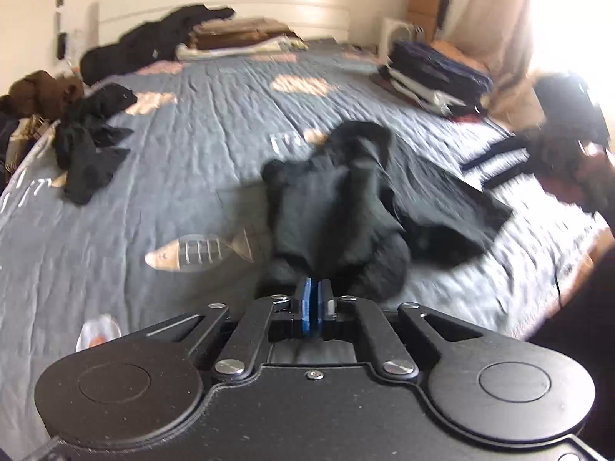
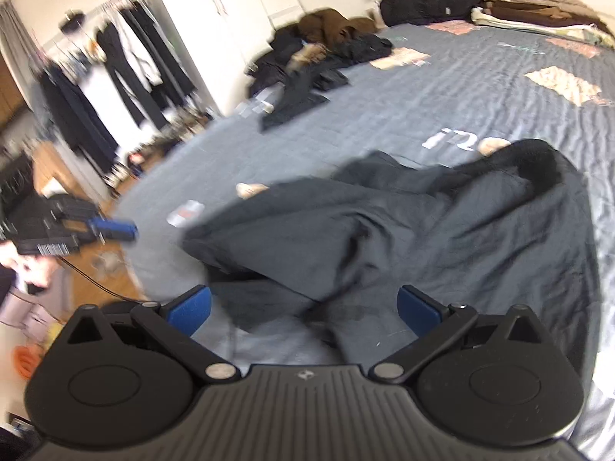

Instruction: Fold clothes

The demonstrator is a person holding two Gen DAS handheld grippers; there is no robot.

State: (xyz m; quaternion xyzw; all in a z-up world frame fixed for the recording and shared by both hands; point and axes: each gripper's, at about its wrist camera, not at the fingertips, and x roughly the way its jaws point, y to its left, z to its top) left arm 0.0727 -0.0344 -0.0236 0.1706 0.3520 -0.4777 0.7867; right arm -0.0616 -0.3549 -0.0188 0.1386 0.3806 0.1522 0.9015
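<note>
A crumpled dark grey garment (image 1: pixel 346 199) (image 2: pixel 384 230) lies in a heap on the blue-grey quilted bedcover (image 1: pixel 192 134) (image 2: pixel 480 96). In the left wrist view my left gripper (image 1: pixel 313 296) has its blue pads almost together, pointing at the near side of the heap. The right wrist view shows that same left gripper (image 2: pixel 123 229) off the bed's edge, apart from the garment, with no cloth seen in it. My right gripper (image 2: pixel 305 307) hangs low over the near part of the garment, its blue pads (image 2: pixel 192 307) wide apart and not pressing on the cloth.
A loose pile of dark clothes (image 1: pixel 88 146) and a brown garment (image 1: pixel 42 92) lie at the bed's left side. Folded stacks (image 1: pixel 434 73) (image 1: pixel 238 34) and a black jacket (image 1: pixel 153 42) sit toward the headboard. A clothes rack (image 2: pixel 115 65) and white wardrobe (image 2: pixel 215 19) stand beyond the wooden floor (image 2: pixel 96 269).
</note>
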